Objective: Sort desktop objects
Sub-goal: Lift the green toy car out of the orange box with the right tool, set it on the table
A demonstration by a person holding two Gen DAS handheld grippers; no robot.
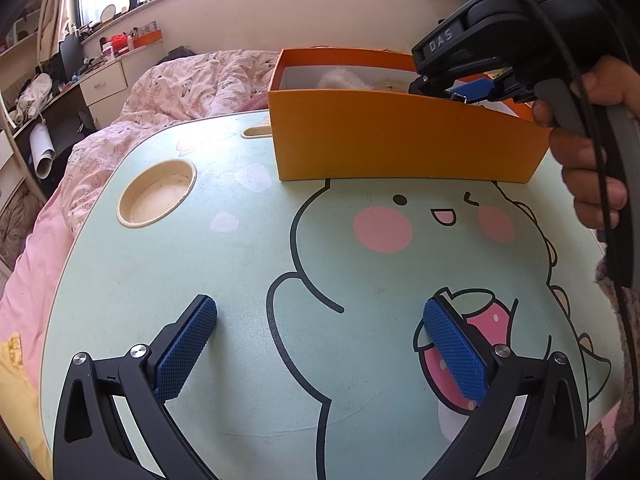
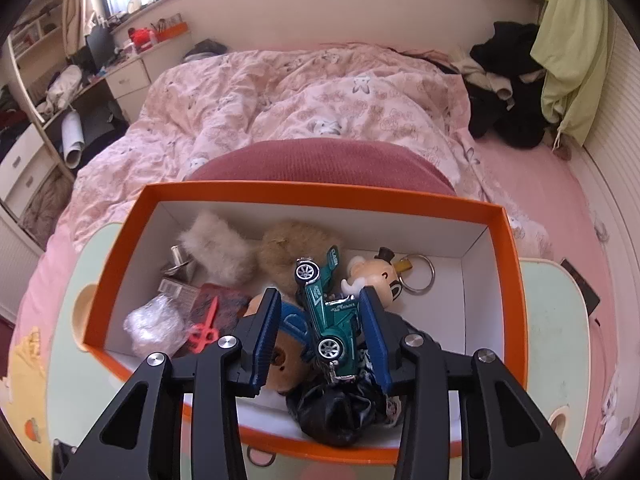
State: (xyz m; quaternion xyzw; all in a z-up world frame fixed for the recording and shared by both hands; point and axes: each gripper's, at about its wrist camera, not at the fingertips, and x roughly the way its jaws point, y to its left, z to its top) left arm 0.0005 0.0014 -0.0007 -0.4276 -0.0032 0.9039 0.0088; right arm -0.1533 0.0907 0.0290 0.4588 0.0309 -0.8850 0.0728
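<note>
An orange box (image 1: 400, 136) stands at the far side of the green cartoon lap table (image 1: 240, 248). My left gripper (image 1: 320, 344) is open and empty, low over the table's near part. My right gripper (image 2: 322, 320) hovers over the box (image 2: 304, 192) with its fingers apart. A green toy car (image 2: 330, 312) lies between the pads, resting on the pile inside and leaning by the right pad (image 2: 376, 340). The box also holds fluffy pieces (image 2: 224, 244), a figure keychain (image 2: 380, 280), pink scissors (image 2: 206, 328) and a black bundle (image 2: 336, 408). The right gripper also shows in the left wrist view (image 1: 468, 92).
A round cup recess (image 1: 158, 192) sits in the table's left side. A bed with a pink quilt (image 2: 304, 96) lies beyond the table. A desk with drawers (image 1: 100, 84) stands at far left. Dark clothes (image 2: 504, 80) are piled at far right.
</note>
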